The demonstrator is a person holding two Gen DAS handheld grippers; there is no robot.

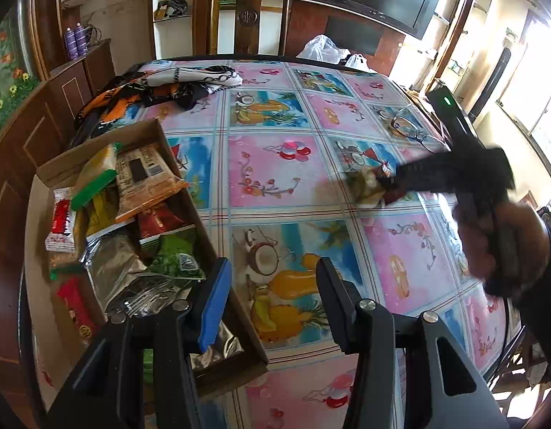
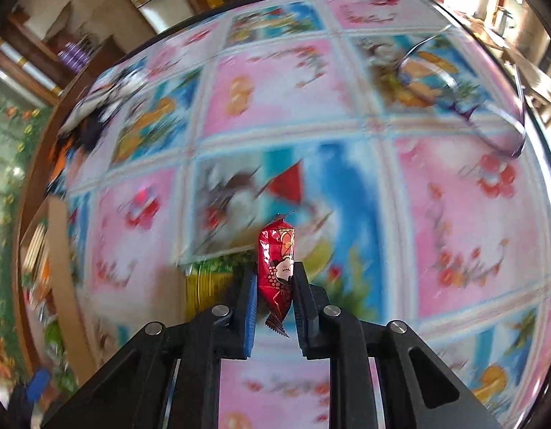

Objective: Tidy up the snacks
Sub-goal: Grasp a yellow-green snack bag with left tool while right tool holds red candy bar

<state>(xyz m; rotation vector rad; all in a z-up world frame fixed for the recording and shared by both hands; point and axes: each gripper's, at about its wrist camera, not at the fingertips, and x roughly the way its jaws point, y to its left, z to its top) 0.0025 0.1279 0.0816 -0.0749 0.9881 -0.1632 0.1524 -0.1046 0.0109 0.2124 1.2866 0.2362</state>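
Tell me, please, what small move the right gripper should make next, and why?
Probably lift and carry toward the box. The right gripper is shut on a red candy above the table, and the other snacks already lie in that box.

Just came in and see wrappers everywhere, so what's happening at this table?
A person is sorting snacks with a claw in each hand. The right claw is shut on a small red snack packet above the patterned tablecloth. The left claw hangs open beside the cardboard box already filled with packets.
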